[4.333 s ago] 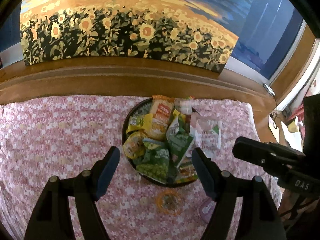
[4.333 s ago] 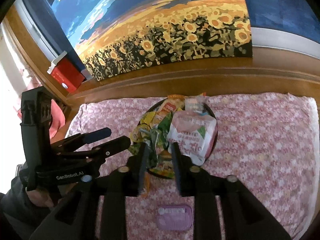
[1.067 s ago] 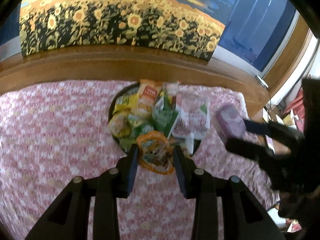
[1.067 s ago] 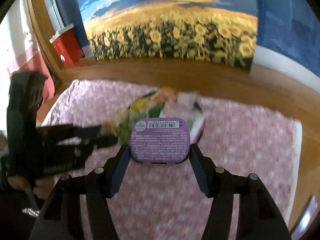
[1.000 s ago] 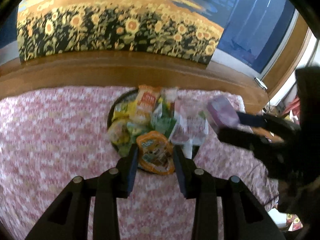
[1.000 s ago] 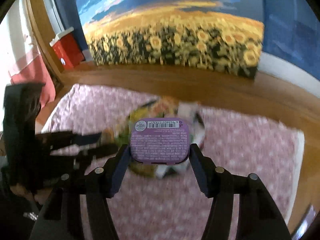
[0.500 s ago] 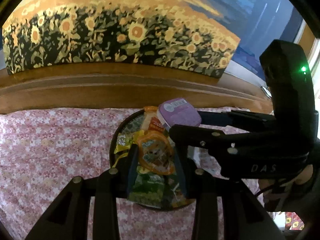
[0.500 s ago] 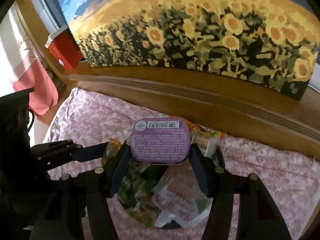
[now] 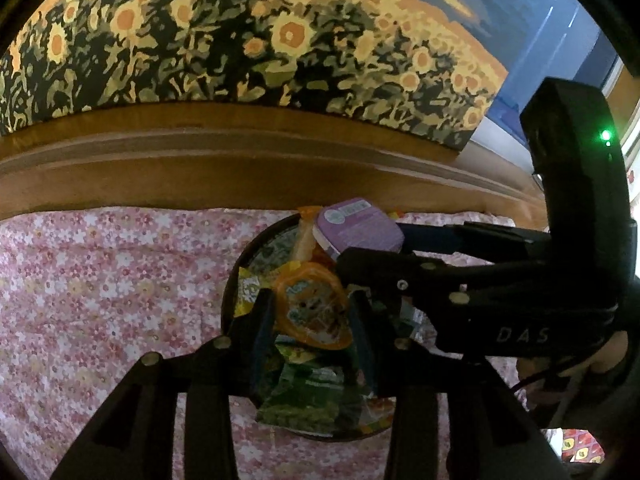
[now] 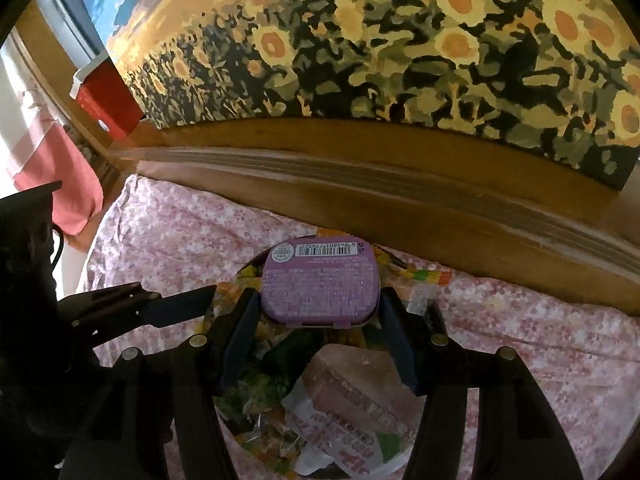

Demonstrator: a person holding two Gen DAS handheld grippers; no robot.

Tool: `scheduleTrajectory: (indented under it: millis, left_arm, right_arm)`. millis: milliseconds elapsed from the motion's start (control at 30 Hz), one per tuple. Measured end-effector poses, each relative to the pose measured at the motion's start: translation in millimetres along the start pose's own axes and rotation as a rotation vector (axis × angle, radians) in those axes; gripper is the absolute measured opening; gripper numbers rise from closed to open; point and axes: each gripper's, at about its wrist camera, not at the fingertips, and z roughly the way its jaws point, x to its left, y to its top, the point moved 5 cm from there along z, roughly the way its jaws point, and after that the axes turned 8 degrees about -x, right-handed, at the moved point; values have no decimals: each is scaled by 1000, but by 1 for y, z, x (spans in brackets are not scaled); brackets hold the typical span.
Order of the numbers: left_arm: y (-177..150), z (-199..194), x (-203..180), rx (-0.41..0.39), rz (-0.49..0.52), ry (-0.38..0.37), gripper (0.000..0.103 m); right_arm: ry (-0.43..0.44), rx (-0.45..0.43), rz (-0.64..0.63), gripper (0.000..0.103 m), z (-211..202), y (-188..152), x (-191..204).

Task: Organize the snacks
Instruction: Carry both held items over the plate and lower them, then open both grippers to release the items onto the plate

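Observation:
A dark round tray [image 9: 240, 264] heaped with snack packets sits on the flowered cloth. My left gripper [image 9: 310, 312] hangs over the tray's near side with an orange jelly cup [image 9: 308, 304] between its pads. Its jaws are opening, and the pads still touch the cup. My right gripper [image 10: 320, 300] is shut on a flat purple tin [image 10: 320, 280], held level above the tray's far half. The tin [image 9: 358, 230] also shows in the left wrist view, just beyond the cup. A green packet [image 9: 308, 400] and a white and pink packet [image 10: 352, 412] lie below.
A pink flowered cloth [image 9: 100, 300] covers the surface around the tray. Behind it runs a wooden ledge [image 9: 200, 160] with a sunflower painting [image 9: 240, 40] leaning on it. A red box [image 10: 108, 96] stands at the far left.
The cup and the tin, which lay on the cloth before the tray, are now held. Both grippers have moved in over the tray, the right crossing in front of the left.

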Motion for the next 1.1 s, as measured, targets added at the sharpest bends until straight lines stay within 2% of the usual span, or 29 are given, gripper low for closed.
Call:
scheduleTrajectory:
  millis: [367, 433, 533, 700, 1100]
  left_arm:
    - [0, 3, 3, 22, -10, 11, 44]
    - [0, 3, 3, 25, -12, 19, 55]
    - [0, 2, 3, 27, -14, 10, 67]
    - [4, -1, 5, 32, -19, 22, 73]
    - [11, -37, 5, -79, -6, 35, 81]
  right_arm:
    - [-32, 19, -53, 62, 6, 0, 6]
    - [-26, 17, -52, 64, 6, 0, 6]
    - [-27, 12, -48, 73, 5, 1, 7]
    - [-28, 3, -43, 74, -1, 4, 5]
    - [-24, -90, -23, 79, -43, 15, 8]
